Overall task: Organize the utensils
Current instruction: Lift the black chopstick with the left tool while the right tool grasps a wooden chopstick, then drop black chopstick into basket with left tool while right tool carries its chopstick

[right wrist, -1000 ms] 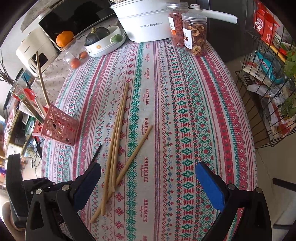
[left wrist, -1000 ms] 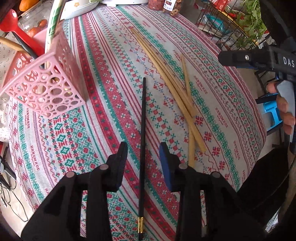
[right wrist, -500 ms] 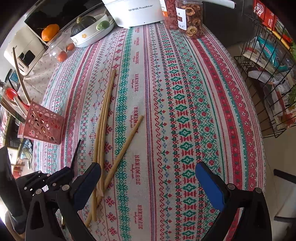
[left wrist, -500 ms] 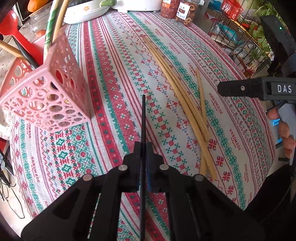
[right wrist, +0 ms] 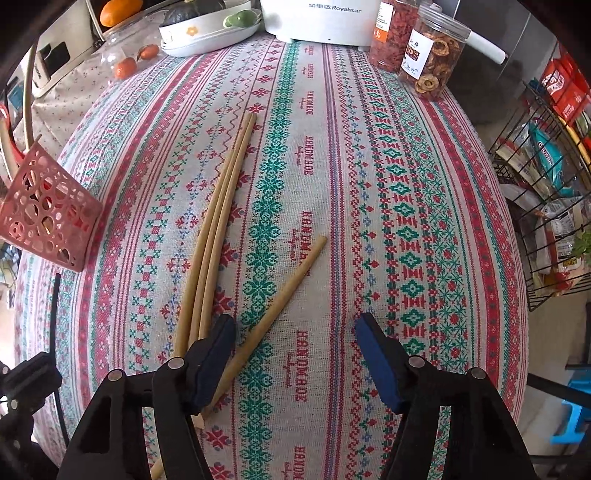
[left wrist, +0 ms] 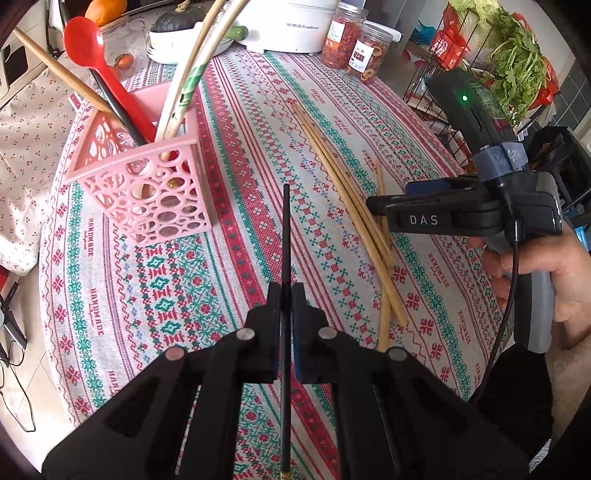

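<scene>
Left tongs (left wrist: 286, 295): pressed together on the black chopstick, gripping it partway along its length.
Black chopstick (left wrist: 285, 236): thin and dark, with a small gold band at its near end. Its far tip points out over the bench toward the space between the pink basket and the wooden chopsticks. From the right wrist view it shows as a thin dark line at the far left.
Right tongs (right wrist: 295, 350): wide apart, with nothing between them. They hang over the bench, close to the near ends of the wooden chopsticks. The left blue pad (right wrist: 210, 363) sits over those ends; I cannot tell if it touches them.
Wooden chopsticks (right wrist: 218, 229): three long ones lie side by side on the cloth, touching each other. A fourth one (right wrist: 280, 299) lies slanted and meets the others near their close ends.
Pink basket (left wrist: 155, 188): stands tilted on the left part of the bench. It has round holes in its walls. A red spoon (left wrist: 86, 46) and some long sticks poke out of it.
Bench (right wrist: 406, 206): covered with a red, green and white patterned cloth.
Far edge: two jars (right wrist: 432, 62) of dried food, a white pot (right wrist: 325, 18) and a white dish.
</scene>
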Available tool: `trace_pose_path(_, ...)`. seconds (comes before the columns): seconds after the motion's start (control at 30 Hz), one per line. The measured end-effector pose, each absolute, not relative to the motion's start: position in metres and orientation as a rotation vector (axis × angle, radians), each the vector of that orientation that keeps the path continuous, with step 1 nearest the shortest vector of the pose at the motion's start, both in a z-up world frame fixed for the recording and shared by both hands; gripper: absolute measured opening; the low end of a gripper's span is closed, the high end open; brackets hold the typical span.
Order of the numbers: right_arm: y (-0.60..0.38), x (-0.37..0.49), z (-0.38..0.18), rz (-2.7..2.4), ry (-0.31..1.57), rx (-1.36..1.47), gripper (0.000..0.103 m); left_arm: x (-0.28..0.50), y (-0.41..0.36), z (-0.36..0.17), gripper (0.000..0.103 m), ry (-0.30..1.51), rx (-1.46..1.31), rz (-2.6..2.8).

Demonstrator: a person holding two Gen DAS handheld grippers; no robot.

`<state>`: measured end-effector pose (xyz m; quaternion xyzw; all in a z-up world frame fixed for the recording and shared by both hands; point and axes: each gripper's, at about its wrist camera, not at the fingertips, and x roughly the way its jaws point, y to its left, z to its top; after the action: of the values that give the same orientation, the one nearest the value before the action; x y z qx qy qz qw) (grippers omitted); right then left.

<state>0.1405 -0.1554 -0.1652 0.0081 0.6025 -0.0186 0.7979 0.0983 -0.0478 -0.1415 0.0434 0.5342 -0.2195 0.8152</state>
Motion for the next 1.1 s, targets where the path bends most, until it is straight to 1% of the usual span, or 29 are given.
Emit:
trace_pose_path(0.13,-0.155,0.138,-0.163,-0.009,1.282,0.006,0.051,0.092,-0.035,-0.140,0.006,1.137,0.083,-0.472)
trace_pose_path(0.17,-0.158,0.137,-0.163,-0.010,1.279,0.007,0.044,0.091,-0.034,-0.139,0.006,1.135,0.081,-0.474)
trace_pose_path(0.2,-0.163,0.135,-0.162,-0.013,1.277,0.010,0.034,0.090,-0.037,-0.138,0.006,1.132,0.079,-0.475)
trace_pose_path(0.23,-0.169,0.134,-0.161,-0.014,1.275,0.019,0.028,0.089,-0.037,-0.137,0.006,1.129,0.077,-0.475)
trace_pose_path(0.27,-0.179,0.131,-0.161,-0.010,1.275,0.038,0.020,0.085,-0.031,-0.134,0.006,1.125,0.074,-0.474)
trace_pose_path(0.3,-0.185,0.131,-0.160,-0.006,1.274,0.063,0.015,0.083,-0.029,-0.134,0.006,1.121,0.071,-0.474)
trace_pose_path(0.5,-0.198,0.125,-0.151,0.023,1.221,0.157,0.006,0.074,-0.017,-0.123,0.006,1.081,0.047,-0.482)
trace_pose_path(0.77,-0.202,0.095,-0.086,0.091,1.009,0.215,0.006,0.059,-0.002,-0.086,0.006,0.969,0.020,-0.506)
trace_pose_path(1.1,-0.173,0.047,-0.014,0.141,0.711,0.169,0.006,0.043,0.012,-0.032,0.006,0.731,-0.048,-0.502)
